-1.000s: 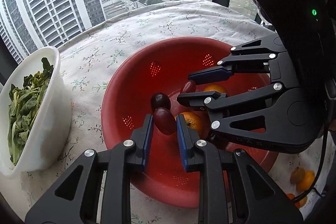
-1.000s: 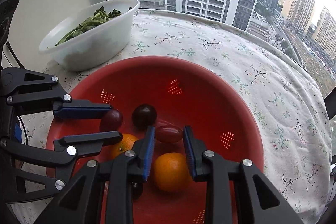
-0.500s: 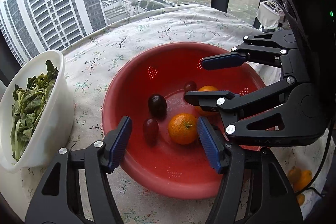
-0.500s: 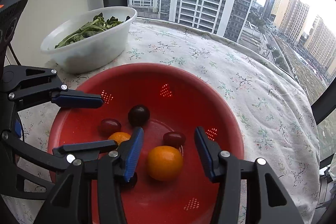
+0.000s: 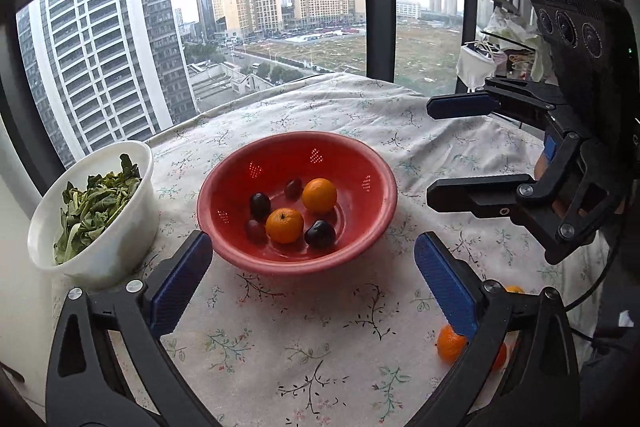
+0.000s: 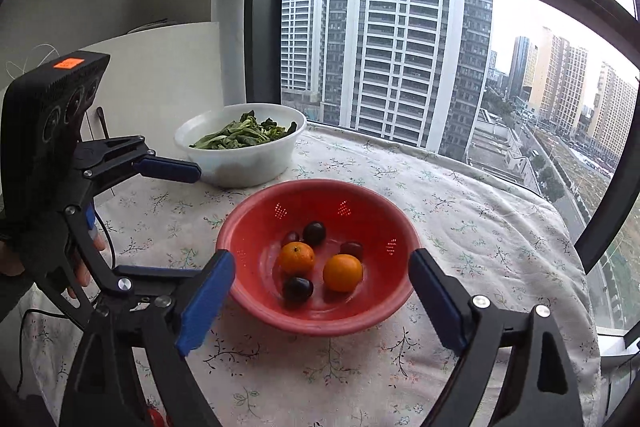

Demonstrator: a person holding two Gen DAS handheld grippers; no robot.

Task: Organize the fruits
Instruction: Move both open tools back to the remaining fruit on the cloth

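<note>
A red colander (image 5: 240, 259) (image 6: 256, 311) stands mid-table and holds two oranges (image 5: 284, 225) (image 6: 342, 272) and several small dark plums (image 5: 320, 233) (image 6: 298, 287). My left gripper (image 5: 312, 241) (image 6: 188, 219) hangs back from the colander's near rim, its jaws opening wide with nothing held between them. My right gripper (image 6: 322, 257) (image 5: 444, 151) is likewise drawn back at the colander's other side. Its jaws are also opening and grip nothing. Loose oranges (image 5: 450, 343) lie on the cloth near the table edge, partly hidden behind my left gripper's finger.
A white bowl (image 5: 120, 247) (image 6: 248, 167) of leafy greens stands beside the colander. A flowered cloth (image 5: 304, 331) covers the round table, which sits against a large window. A cable and a person's hand (image 6: 80, 275) are by the left gripper.
Both grippers were shut on small dark red fruits inside the colander. They let the fruits go, opened wide and pulled back and up, away from the colander.
</note>
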